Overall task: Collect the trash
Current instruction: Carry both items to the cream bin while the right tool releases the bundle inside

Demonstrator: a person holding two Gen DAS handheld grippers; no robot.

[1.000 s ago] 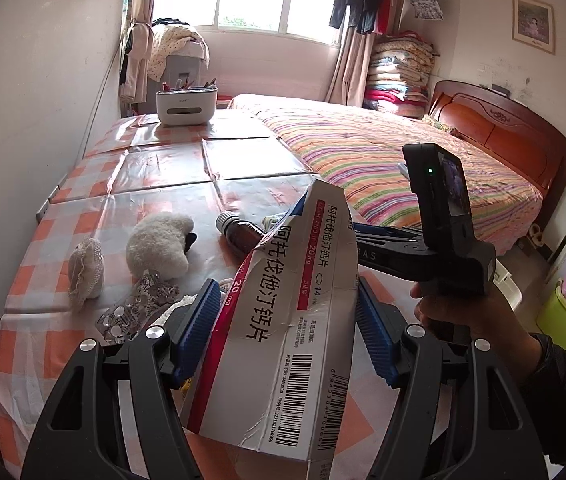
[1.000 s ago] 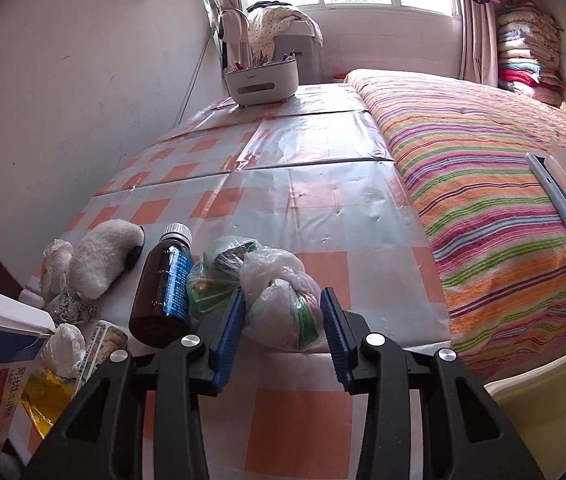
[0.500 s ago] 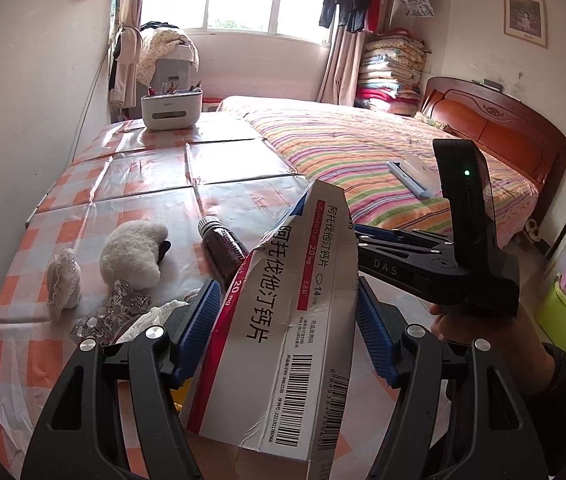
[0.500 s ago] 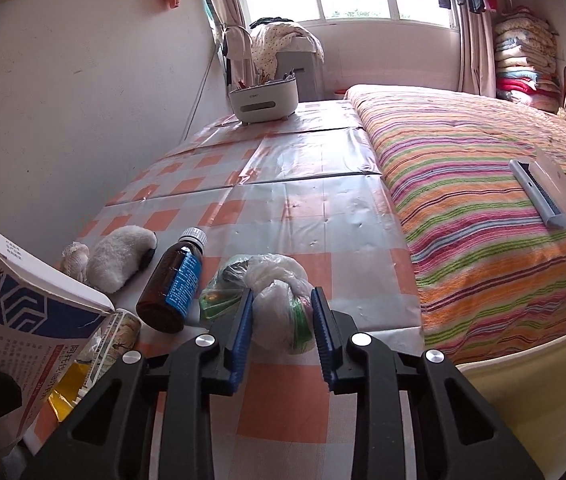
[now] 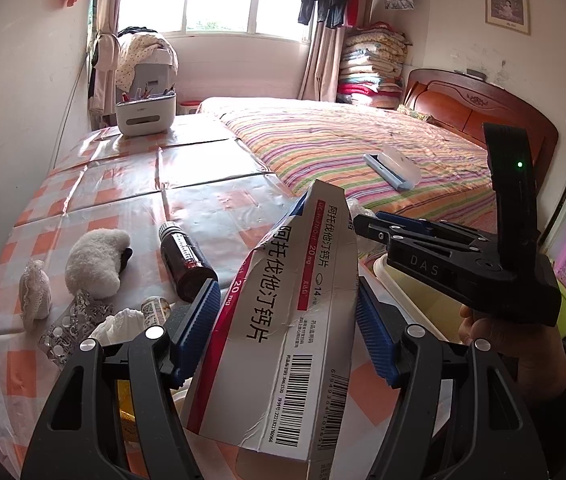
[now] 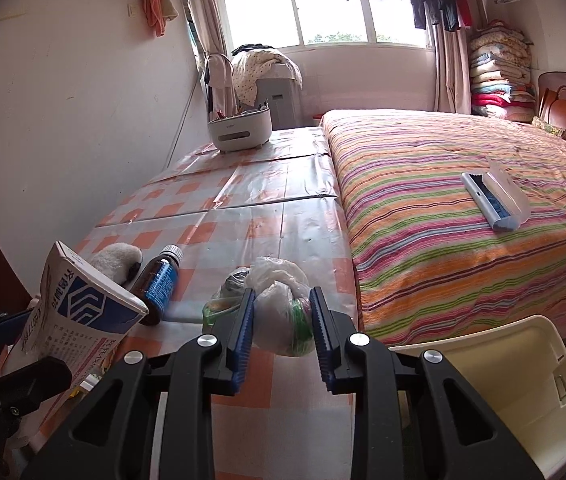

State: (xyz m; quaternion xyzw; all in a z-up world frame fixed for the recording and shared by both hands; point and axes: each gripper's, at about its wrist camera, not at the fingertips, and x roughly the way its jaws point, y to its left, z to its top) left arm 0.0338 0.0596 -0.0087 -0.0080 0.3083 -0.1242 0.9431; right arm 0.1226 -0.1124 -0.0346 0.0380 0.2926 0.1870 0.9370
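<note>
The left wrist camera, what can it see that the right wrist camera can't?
Only the left wrist view shows the pill packs, a tissue, the box's barcode, the framed picture and the person's hand holding the right hand-held gripper.

Only the right wrist view shows the knotted bag squeezed between the right hand-held gripper's pads, and the cream bin.

Both show the box, the brown bottle, the fluffy toy, the white organizer and the striped bed.
</note>
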